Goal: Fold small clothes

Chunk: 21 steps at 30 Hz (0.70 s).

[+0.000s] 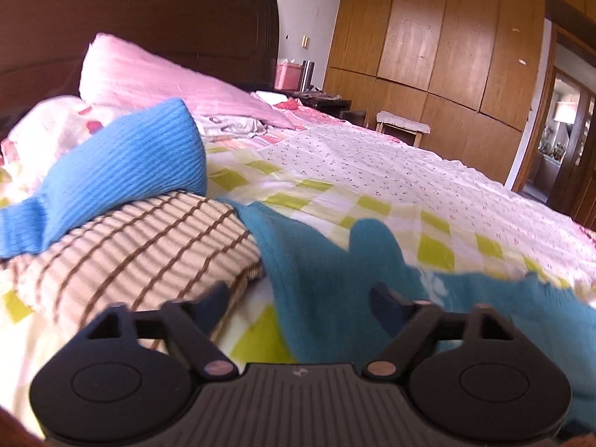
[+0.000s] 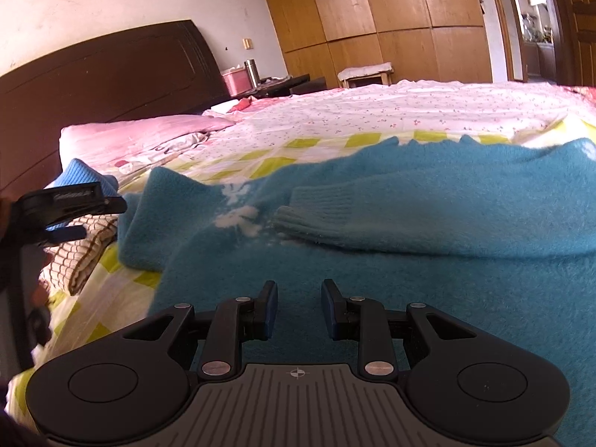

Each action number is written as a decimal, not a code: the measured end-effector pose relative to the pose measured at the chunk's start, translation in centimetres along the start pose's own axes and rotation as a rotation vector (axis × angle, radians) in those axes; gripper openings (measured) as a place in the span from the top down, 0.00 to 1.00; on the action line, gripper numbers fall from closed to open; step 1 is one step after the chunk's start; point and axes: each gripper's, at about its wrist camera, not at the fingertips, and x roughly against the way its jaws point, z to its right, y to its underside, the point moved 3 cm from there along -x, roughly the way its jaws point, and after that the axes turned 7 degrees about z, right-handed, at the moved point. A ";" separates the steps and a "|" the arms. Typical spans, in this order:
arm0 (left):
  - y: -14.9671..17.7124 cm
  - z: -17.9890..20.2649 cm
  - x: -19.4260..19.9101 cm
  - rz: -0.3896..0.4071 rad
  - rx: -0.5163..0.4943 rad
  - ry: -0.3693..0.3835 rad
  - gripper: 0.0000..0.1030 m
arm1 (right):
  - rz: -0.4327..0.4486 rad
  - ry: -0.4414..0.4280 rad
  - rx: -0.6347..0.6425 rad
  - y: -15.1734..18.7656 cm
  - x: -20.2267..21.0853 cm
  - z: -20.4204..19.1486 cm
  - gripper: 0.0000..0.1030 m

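A teal knit sweater point(image 2: 409, 260) lies spread on the bed, one sleeve with its ribbed cuff point(image 2: 316, 219) folded across the body. In the left wrist view the sweater point(image 1: 327, 279) runs under my left gripper point(image 1: 300, 301), whose jaws stand wide apart just above its edge, with nothing pressed between them. My right gripper point(image 2: 300, 309) hovers low over the sweater's near part, its jaws narrowly apart and gripping nothing. The left gripper point(image 2: 93, 218) also shows at the left edge of the right wrist view, beside the sweater's left side.
A folded beige garment with brown stripes point(image 1: 130, 246) lies left of the sweater, with a bright blue ribbed garment point(image 1: 130, 171) on top. A pink pillow point(image 1: 149, 74) leans on the dark headboard point(image 1: 167, 18). Beyond the checked bedspread point(image 1: 409, 193) stand a nightstand point(image 1: 320, 100), a stool point(image 1: 402, 123) and wooden wardrobes point(image 1: 447, 37).
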 end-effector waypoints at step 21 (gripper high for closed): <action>-3.8 1.9 -4.1 -0.036 0.222 0.177 0.83 | 0.050 -0.036 -0.106 -0.3 1.9 1.0 0.74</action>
